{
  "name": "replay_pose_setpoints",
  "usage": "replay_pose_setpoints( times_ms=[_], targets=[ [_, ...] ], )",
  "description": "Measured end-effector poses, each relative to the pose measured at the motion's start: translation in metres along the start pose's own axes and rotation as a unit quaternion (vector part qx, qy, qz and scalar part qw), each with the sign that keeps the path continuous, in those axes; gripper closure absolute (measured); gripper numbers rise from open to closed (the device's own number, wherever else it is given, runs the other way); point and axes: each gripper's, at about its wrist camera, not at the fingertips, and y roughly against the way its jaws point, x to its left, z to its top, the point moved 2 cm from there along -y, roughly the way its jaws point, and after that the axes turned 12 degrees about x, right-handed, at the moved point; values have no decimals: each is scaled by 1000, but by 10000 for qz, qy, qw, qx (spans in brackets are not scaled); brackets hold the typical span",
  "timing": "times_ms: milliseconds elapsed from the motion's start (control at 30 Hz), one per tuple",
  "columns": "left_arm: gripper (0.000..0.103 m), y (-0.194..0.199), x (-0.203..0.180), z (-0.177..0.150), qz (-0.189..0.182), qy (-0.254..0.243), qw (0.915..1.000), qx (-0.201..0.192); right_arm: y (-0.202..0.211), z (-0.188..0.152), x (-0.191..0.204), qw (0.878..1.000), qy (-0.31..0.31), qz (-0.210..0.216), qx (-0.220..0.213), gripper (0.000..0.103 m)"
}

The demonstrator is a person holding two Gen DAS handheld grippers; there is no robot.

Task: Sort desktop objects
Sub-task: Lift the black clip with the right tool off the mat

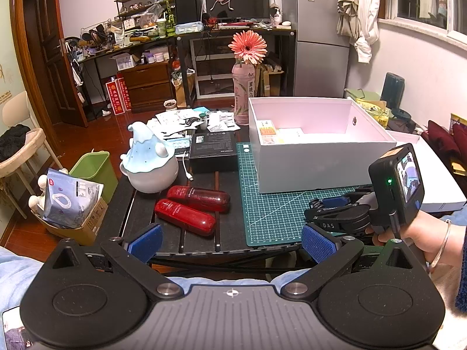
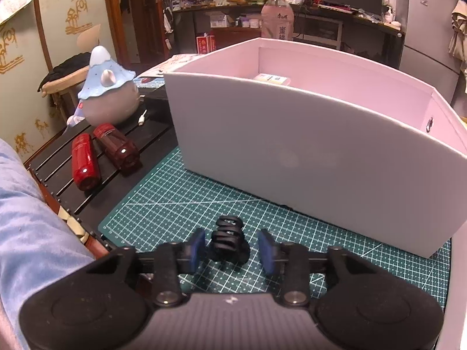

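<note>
Item: small black clip-like mount (image 2: 229,243), lower centre of the right wrist view, on the green cutting mat (image 2: 181,204), between the blue pads (image 2: 196,246) of the right tool (image 2: 232,248). A gap shows on either side of it; the pads do not press, so the right tool is released around it, not gripping.

Item: white box (image 2: 306,151), filling the centre and right of the same view, just behind the mount; likely the sorting destination. It already holds small cartons.

Item: two red bottles (image 1: 189,207), centre left of the left wrist view, lying side by side on the dark slatted worktop (image 1: 204,242), unsorted.

Item: left tool (image 1: 232,242), lower centre of its own view, jaws wide apart, empty, held off the near worktop edge.

Risks, as judged: the mount is small and irregular; closing off-centre could tip or squirt it across the mat. A lift too low could knock it against the box's near wall.

Pose: both tools angle downward. The person's hand (image 1: 423,233), right edge of the left view, holds the right tool low over the mat.
</note>
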Motion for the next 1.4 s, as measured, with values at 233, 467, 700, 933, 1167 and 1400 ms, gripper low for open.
replay_pose_setpoints(
  times_ms=[233,467,700,933,1167,1400],
  targets=[
    [0,0,0,0,24,-11,10000,2,-2,3,3,10000,13,4,-45,64],
    [0,0,-1,-2,22,-17,10000,16,-4,2,4,10000,76,-51,22,75],
    [0,1,-1,-3,7,-11,10000,23,-3,2,5,9999,104,-79,6,81],
    [0,0,1,-2,-5,-10,10000,22,1,3,4,9999,88,-74,-38,81],
    [0,0,2,-3,5,-18,10000,24,7,4,-1,9999,-57,-14,-102,81],
    [0,0,2,-2,2,-17,10000,15,15,5,-5,9996,-186,71,-185,81]
  ],
)
